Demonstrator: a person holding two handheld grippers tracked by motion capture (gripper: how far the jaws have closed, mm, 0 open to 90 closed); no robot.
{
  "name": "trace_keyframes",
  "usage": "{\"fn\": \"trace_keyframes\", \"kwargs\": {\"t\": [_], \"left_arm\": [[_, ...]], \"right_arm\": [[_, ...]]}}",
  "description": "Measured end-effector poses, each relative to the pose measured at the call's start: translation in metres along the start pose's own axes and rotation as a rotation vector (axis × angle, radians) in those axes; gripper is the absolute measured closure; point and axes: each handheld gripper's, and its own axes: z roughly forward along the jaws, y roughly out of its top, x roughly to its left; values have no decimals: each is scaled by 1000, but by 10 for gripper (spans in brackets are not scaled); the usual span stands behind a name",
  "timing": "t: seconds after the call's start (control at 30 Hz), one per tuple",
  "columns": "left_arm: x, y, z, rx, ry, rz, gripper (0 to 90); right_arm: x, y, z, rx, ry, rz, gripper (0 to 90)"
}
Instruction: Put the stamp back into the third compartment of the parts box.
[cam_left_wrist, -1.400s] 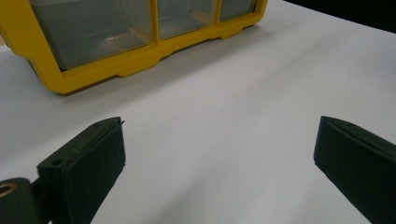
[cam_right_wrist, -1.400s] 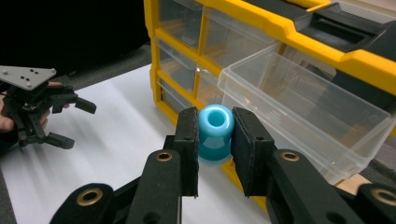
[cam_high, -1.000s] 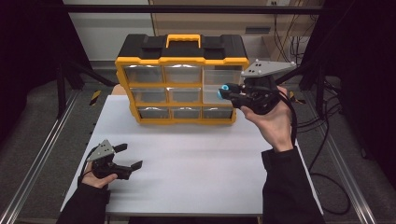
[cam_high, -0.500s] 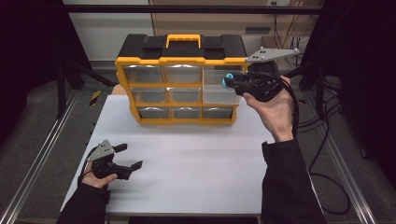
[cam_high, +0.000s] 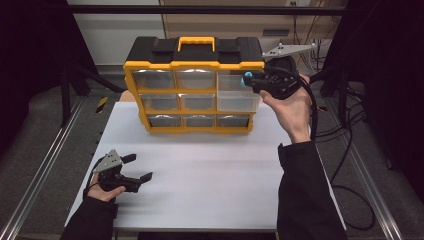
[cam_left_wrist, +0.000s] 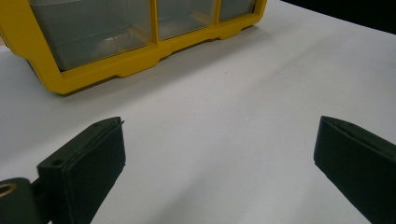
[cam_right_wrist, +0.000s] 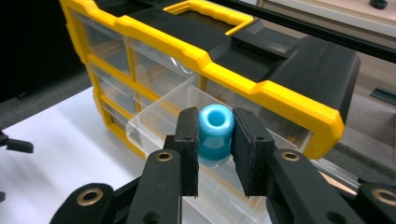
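Over pulled-out drawer (cam_high: 238, 101) now, right gripper (cam_high: 248, 81).

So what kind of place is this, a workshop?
Likely a lab recording bench: a white table inside a metal frame, trailing cables, and a yellow parts organizer handled with handheld grippers.

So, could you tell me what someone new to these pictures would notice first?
Most striking is the yellow and black drawer organizer at the table's far edge, its top right clear drawer pulled out. Just above that drawer, the right gripper pinches a small blue bead, hole upward. The left gripper rests open near the front left of the white table.
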Motion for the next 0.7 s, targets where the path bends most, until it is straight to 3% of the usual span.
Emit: {"fn": "trace_keyframes", "kwargs": {"t": [0.33,0.7], "left_arm": [[0,0,0,0,0,0,18],[0,0,0,1,0,-1,18]], "right_arm": [[-7,-2,16,25,-28,11,724],[-13,-13,36,92,-30,41,723]]}}
